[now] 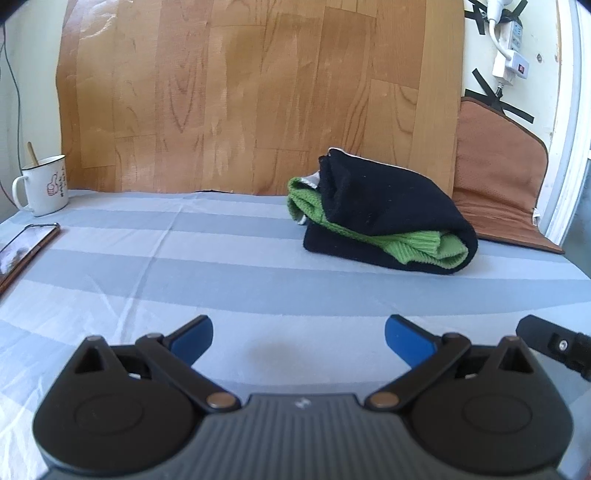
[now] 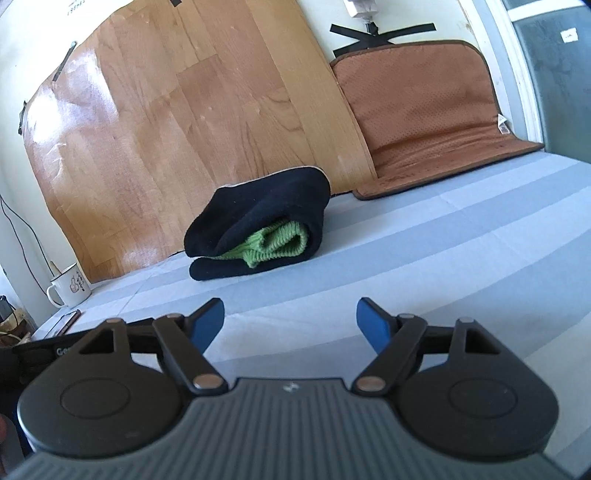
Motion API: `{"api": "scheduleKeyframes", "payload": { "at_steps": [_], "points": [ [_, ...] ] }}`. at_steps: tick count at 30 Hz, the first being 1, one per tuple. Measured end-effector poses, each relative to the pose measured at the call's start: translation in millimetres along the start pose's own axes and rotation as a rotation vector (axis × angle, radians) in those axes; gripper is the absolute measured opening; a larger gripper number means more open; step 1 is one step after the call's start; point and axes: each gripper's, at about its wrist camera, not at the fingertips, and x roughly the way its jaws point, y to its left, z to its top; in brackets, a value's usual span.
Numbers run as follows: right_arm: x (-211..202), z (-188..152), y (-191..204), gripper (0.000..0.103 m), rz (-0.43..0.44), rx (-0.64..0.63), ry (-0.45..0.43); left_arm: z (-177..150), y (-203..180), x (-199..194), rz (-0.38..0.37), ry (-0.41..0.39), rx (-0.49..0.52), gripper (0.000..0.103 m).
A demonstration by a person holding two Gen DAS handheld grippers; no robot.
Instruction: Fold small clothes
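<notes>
The folded black garment (image 1: 388,218) w/ green ribbed trim lay on the striped grey-blue sheet (image 1: 221,251), toward the back, just in front of the wood-grain panel (image 1: 258,96) leaning on the wall. A brown padded mat (image 1: 498,177) sat right beside it, partly propped up the wall.

Left gripper (image 1: 298,338) hovered low over the sheet, jaws spread wide, nothing btwn them, well short of the garment. Right gripper (image 2: 290,321) likewise stood wide and empty; bare sheet lay btwn both claws and the bundle.

Off to the far left, a white mug (image 1: 42,186) w/ a stick in it stood at the sheet's back edge, a phone (image 1: 26,251) lying flat near it. Power strip (image 1: 511,33) and black tape hung on the wall above the mat.
</notes>
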Motion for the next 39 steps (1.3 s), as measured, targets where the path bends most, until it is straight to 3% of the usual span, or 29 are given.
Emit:
{"api": "scheduleKeyframes", "payload": {
  "at_steps": [14, 28, 39],
  "points": [
    [4, 1, -8, 0.086, 0.012, 0.066, 0.026, -2, -3, 2, 0.06, 0.012, 0.014, 0.103],
    [5, 2, -16, 0.088, 0.023, 0.117, 0.049, -5, -13, -4, 0.065, -0.032, 0.072, 0.103],
    [5, 3, -15, 0.088, 0.02, 0.104, 0.049, -5, -14, -7, 0.123, -0.06, 0.082, 0.103]
  ]
}}
